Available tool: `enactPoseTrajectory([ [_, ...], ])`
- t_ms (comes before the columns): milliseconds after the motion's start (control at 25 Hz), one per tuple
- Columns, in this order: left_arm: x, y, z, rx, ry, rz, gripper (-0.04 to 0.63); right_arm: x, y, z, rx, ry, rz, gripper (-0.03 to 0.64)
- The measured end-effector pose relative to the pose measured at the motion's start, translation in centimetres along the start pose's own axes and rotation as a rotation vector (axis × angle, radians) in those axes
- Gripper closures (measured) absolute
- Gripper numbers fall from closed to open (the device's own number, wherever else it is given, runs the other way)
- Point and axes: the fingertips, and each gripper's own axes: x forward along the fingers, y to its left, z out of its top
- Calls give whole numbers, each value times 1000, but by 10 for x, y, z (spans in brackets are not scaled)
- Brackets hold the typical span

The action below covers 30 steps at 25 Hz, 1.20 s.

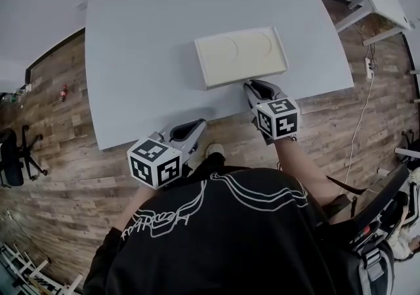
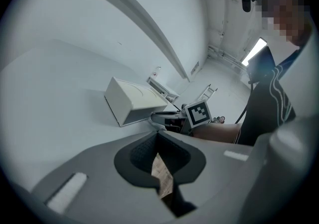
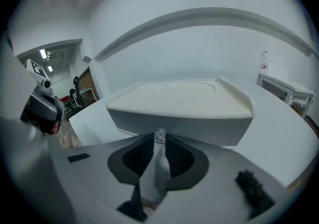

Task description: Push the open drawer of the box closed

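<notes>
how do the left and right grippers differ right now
The left gripper hovers at the table edge, apart from the box; the right gripper meets the box front. Left jaws are shut on nothing; right jaws pinch the box's clear knob. Both point across the table.

Soft even light, fisheye-warped edges.

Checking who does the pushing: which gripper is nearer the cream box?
Right. The right gripper is at the box's near side, by its knob. The left gripper hangs past the table's near edge, well apart from the box.
</notes>
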Motion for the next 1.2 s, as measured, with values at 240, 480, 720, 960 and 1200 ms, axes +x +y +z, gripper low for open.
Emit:
enactPoseTrajectory([
  [240, -5, -13, -3, 4, -3, 2, 589, -24, 5, -1, -1, -38, -11, 543],
  [480, -1, -71, -22, 46, -22, -17, 589, -105, 60, -26, 9, -126, 223, 545],
  [720, 3, -161, -57, 120, -49, -59, 589, -218, 106, -57, 5, -239, 405, 606],
  [960, -13, -266, -100, 185, -123, -80, 589, -335, 137, -97, 17, -318, 537, 607],
  [1200, -26, -334, -135, 210, -151, -73, 589, -403, 141, -132, 38, -350, 504, 607],
])
